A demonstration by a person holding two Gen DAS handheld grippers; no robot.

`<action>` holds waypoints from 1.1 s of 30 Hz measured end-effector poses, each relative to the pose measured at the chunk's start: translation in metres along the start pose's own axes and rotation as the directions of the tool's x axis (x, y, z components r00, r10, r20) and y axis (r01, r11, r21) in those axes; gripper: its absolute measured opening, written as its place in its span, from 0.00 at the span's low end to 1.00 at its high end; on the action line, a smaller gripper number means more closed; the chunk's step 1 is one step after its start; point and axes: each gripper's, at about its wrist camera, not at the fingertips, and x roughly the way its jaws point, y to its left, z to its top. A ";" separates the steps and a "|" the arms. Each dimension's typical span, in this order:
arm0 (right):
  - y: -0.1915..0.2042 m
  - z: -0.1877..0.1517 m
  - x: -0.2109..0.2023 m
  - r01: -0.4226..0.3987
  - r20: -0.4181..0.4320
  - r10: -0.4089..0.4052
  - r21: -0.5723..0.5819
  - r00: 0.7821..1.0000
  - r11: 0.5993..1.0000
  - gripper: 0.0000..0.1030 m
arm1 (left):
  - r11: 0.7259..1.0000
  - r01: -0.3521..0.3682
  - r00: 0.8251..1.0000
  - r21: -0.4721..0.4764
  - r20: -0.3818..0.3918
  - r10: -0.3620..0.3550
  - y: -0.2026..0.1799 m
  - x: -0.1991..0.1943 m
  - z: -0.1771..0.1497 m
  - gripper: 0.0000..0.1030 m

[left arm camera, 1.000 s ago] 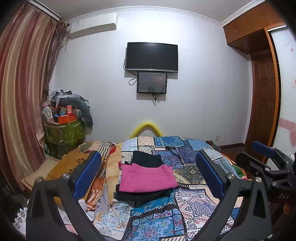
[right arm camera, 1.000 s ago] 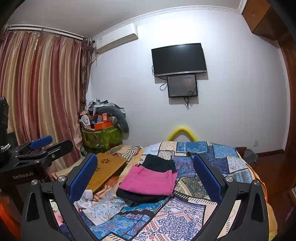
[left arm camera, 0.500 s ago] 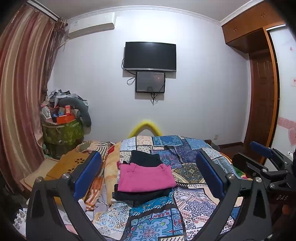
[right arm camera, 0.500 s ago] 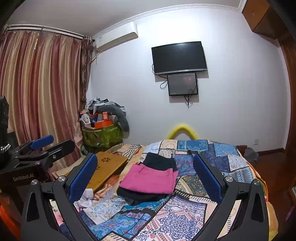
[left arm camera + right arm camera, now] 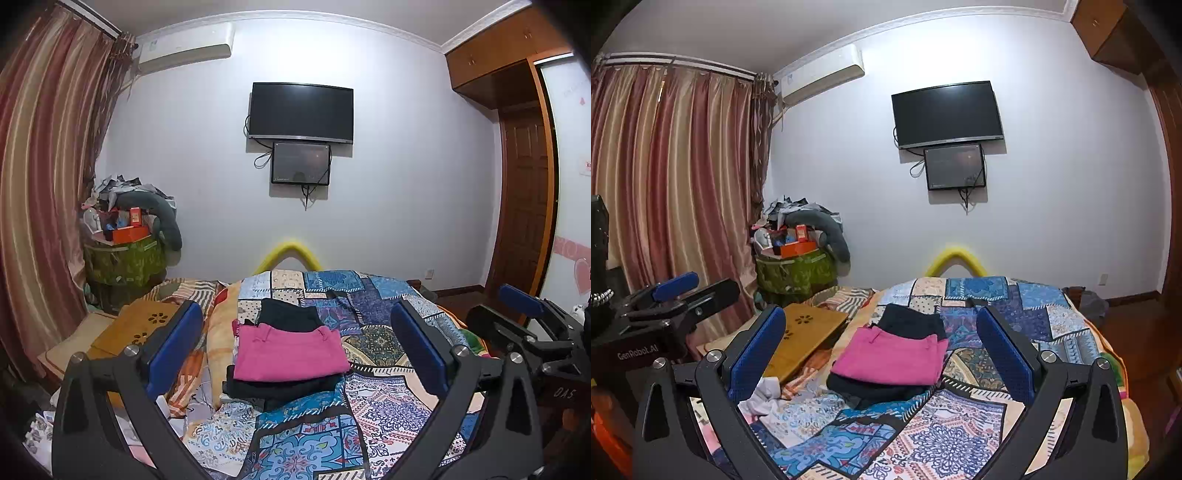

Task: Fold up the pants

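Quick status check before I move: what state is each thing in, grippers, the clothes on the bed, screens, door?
left gripper: open, empty, raised above the bed.
right gripper: open, empty, raised above the bed.
pink pants: folded, lying on top of the stack.
black garment: folded, under the pink one.
second black garment: folded, just behind the pink one.
quilt: spread over the bed, rumpled.
TV: off.
small screen: dim.
curtains: drawn.
door: closed.

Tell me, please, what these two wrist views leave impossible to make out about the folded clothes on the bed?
- Folded pink pants: underside hidden, both views.
- Black folded garment below: mostly covered by the pink one; its type is unclear.
- Second black garment behind: near edge overlapped by the pink one.
- Patchwork bedspread: near end blocked by the left gripper and the right gripper.
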 end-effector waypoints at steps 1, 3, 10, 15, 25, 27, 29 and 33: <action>0.000 0.000 0.000 0.000 0.002 0.000 0.001 1.000 1.000 1.00 | 1.000 -0.001 1.000 0.000 0.000 0.001 0.000 0.000 0.000 1.00; 0.000 0.001 -0.002 0.000 0.006 0.000 -0.001 1.000 1.000 1.00 | 1.000 0.001 1.000 0.000 -0.001 -0.001 0.000 0.000 0.000 1.00; 0.000 0.000 -0.002 0.000 0.007 0.000 0.007 1.000 1.000 1.00 | 1.000 0.006 1.000 -0.001 -0.005 -0.006 -0.001 -0.001 -0.002 1.00; 0.002 0.001 -0.003 0.003 0.010 -0.003 0.002 1.000 1.000 1.00 | 1.000 0.026 1.000 -0.002 -0.005 -0.026 -0.001 -0.002 -0.001 1.00; 0.002 0.002 -0.003 0.005 0.012 -0.005 0.000 1.000 1.000 1.00 | 1.000 0.024 1.000 0.008 -0.005 -0.024 -0.005 -0.003 -0.001 1.00; 0.001 0.003 -0.004 0.006 0.010 -0.006 0.001 1.000 1.000 1.00 | 1.000 0.023 1.000 0.007 -0.006 -0.023 -0.005 -0.003 -0.002 1.00; 0.001 0.003 -0.004 0.007 0.011 -0.007 0.002 1.000 1.000 1.00 | 1.000 0.027 1.000 0.009 -0.009 -0.027 -0.005 -0.003 -0.002 1.00; 0.000 0.003 -0.004 0.012 0.009 -0.012 0.004 1.000 1.000 1.00 | 0.999 0.030 0.999 0.015 -0.016 -0.030 -0.007 -0.002 -0.004 1.00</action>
